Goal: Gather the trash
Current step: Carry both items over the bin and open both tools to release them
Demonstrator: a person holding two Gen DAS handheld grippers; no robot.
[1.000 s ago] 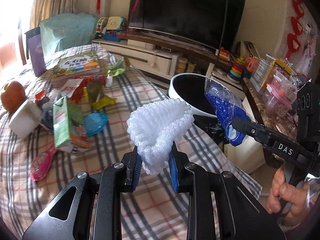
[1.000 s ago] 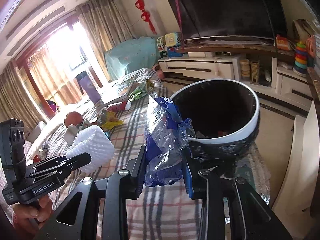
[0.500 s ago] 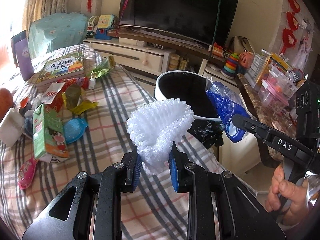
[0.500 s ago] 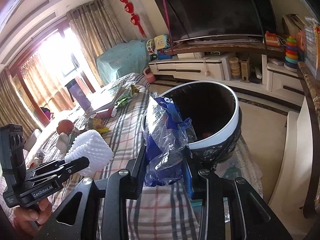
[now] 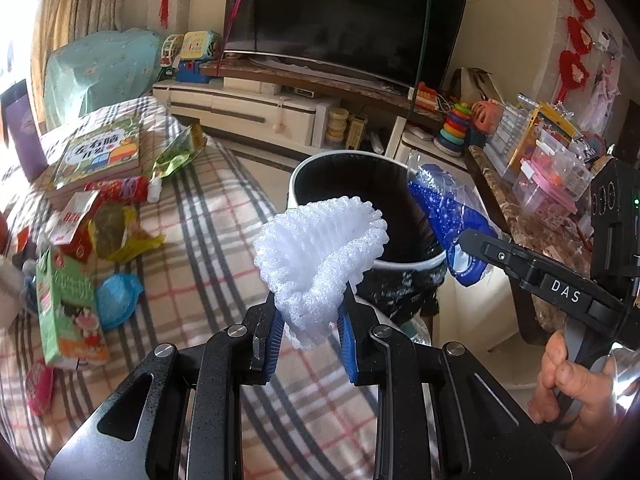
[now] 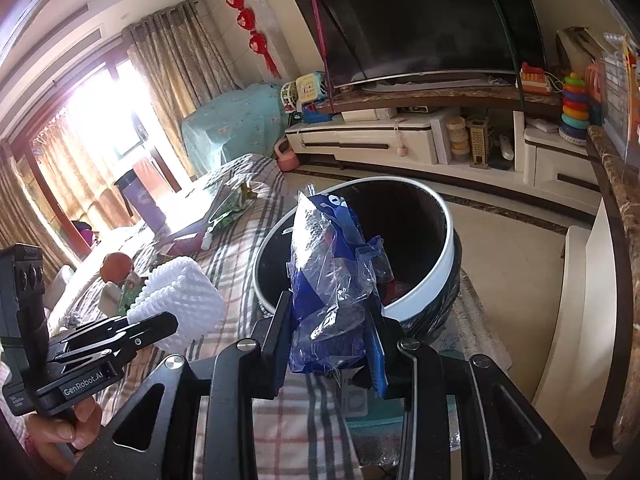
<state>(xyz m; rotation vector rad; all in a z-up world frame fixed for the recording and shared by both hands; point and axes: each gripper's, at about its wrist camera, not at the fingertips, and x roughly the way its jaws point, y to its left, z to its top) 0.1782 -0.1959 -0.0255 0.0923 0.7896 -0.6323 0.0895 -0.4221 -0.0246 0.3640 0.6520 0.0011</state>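
Note:
My left gripper [image 5: 310,326] is shut on a white foam fruit net [image 5: 320,256], held just short of the near rim of the trash bin [image 5: 294,190]. That bin is round, black inside with a white rim, and stands at the end of the plaid-covered table. My right gripper [image 6: 330,340] is shut on a crumpled blue and clear plastic wrapper [image 6: 330,276], held over the bin's [image 6: 452,252] near rim. In the left wrist view the wrapper [image 5: 444,216] hangs by the bin's right rim. In the right wrist view the foam net [image 6: 182,300] sits left of the bin.
Trash lies on the plaid cloth [image 5: 200,240] at left: a green carton [image 5: 68,308], a blue lid [image 5: 116,300], yellow and red wrappers [image 5: 116,232], a book [image 5: 102,152]. A marble counter [image 5: 532,232] with toy boxes stands right of the bin. A TV stand [image 5: 280,108] lies beyond.
Both grippers have carried their loads toward the bin: it looks larger and nearer, and the table trash has slid left in the left wrist view. Both grips are unchanged.

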